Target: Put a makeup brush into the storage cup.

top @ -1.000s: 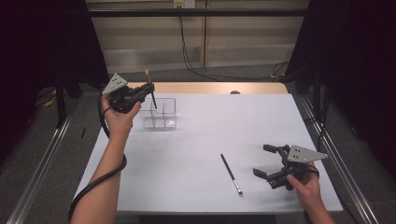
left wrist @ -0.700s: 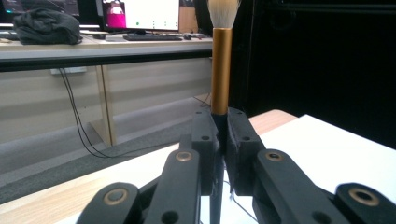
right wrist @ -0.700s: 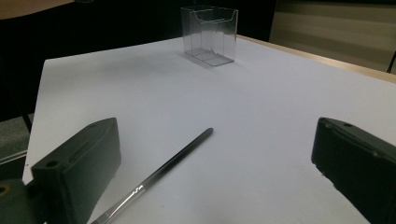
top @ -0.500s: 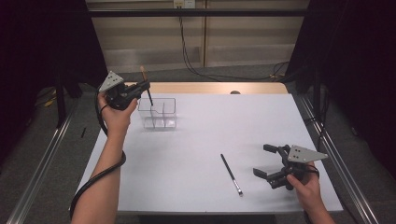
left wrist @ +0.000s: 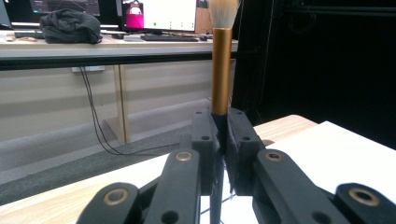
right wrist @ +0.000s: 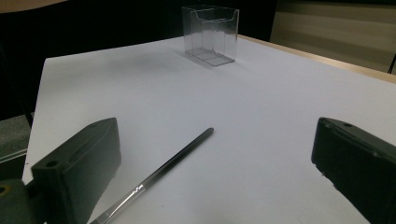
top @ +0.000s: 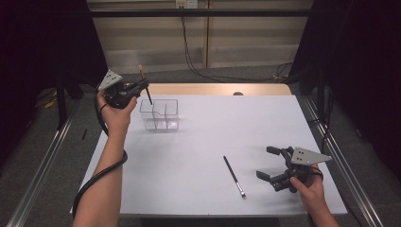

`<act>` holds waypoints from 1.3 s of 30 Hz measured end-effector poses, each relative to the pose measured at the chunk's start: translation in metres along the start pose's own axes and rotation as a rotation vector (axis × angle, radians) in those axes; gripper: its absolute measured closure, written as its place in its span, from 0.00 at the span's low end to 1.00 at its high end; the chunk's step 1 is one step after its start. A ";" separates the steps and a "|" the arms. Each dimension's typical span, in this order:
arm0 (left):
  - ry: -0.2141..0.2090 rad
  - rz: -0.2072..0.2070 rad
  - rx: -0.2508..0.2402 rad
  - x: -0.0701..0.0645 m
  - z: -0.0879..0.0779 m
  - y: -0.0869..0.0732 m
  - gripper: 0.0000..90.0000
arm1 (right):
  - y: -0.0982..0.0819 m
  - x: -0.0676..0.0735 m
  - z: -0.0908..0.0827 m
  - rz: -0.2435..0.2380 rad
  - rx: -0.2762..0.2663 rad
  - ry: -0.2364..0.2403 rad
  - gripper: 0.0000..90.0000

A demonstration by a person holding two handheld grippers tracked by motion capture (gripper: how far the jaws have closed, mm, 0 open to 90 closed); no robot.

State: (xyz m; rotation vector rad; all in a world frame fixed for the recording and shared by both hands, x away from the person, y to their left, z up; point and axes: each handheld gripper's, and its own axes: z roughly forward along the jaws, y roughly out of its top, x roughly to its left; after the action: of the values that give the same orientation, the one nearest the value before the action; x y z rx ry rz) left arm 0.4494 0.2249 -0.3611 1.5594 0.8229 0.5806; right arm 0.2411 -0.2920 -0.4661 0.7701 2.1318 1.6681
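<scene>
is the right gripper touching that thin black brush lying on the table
Apart. In the right gripper view, the right gripper stands with open jaws and the black brush lies on the table between them, clear of both.

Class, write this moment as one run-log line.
left gripper: shut on makeup brush, bristles up, above clear organizer | right gripper: open, empty | second brush: on table

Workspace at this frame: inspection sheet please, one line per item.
Surface: white table, wooden strip along the far edge.
Job's things: gold-ferruled brush clamped upright, bristles up, above the clear divided holder; second brush lies flat on the table.
Clutter: nothing seen.
Grippers: left gripper shut on the gold-ferruled brush; right gripper open, fingers either side of the second brush, not touching it.
Cables: left gripper's cable loops around the forearm.
Surroundings: monitors and a dark bundle on a far desk.
</scene>
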 end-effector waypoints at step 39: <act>0.014 -0.020 0.059 0.001 0.000 -0.033 0.92 | 0.000 0.001 0.002 -0.007 0.009 0.005 0.01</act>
State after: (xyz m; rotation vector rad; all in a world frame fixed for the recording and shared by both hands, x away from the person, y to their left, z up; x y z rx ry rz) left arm 0.4447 0.2267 -0.3937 1.6004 0.8724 0.5573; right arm 0.2416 -0.2904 -0.4666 0.7610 2.1440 1.6600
